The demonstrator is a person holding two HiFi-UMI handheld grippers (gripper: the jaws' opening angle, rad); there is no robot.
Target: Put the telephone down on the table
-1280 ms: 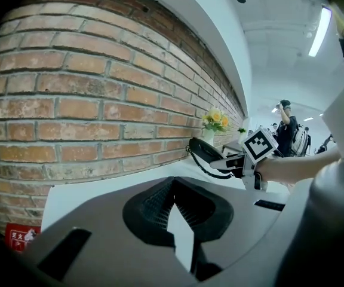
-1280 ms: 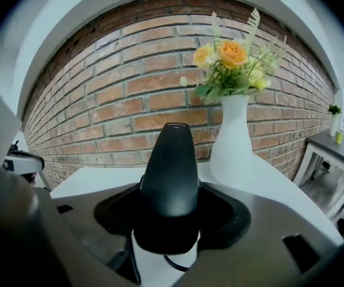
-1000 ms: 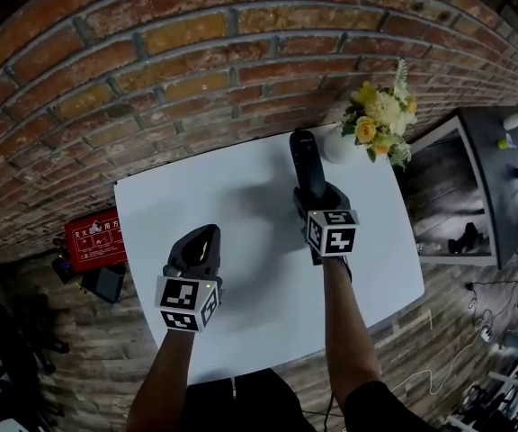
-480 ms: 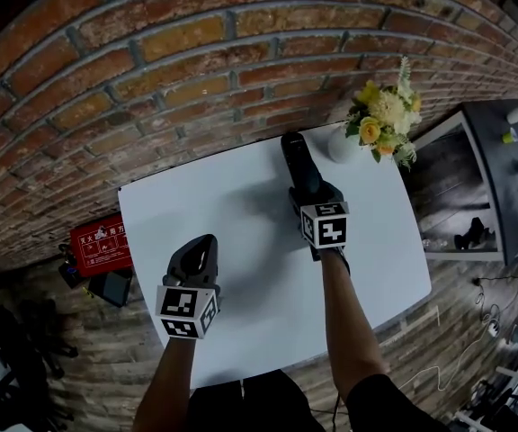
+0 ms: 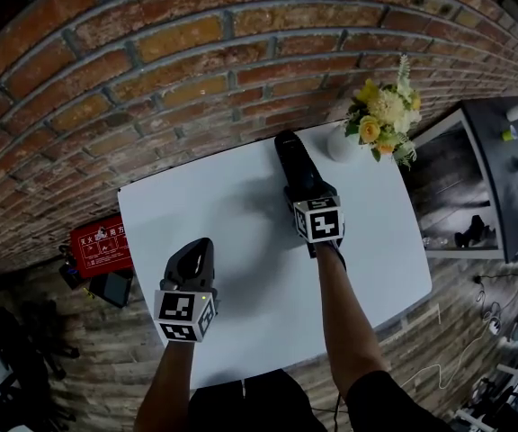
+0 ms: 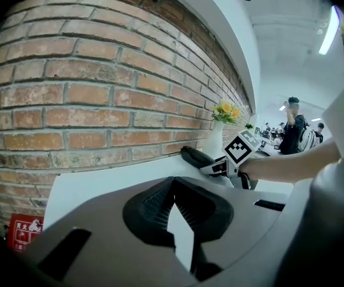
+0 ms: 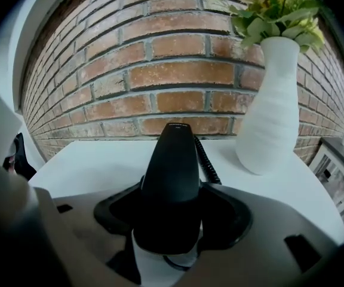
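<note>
Grey left gripper (image 5: 202,246): nearest the person, over the front left of the table; its jaws are closed together with nothing between them, only a sliver of white tabletop showing behind the pads in the left gripper view.
White table (image 5: 241,196): square top with rounded corners, pushed against the wall.
Right gripper (image 5: 305,193): further in and to the right, well apart from the left one, its marker cube (image 5: 318,220) facing up; its jaws are clamped on the telephone handset.
Telephone handset (image 5: 291,157): black, gripped at its near end, the rest sticking out past the jaw tips toward the wall and tilted slightly left; low over the back middle of the table, though whether it touches the top cannot be told.
Coiled cord (image 7: 206,159): black, running along the handset's right side onto the table.
Vase (image 5: 338,145): white, upright, just right of the handset's far end and not touching it, holding yellow and white flowers (image 5: 380,115).
Brick wall (image 5: 196,61): red-brown, directly behind the table.
</note>
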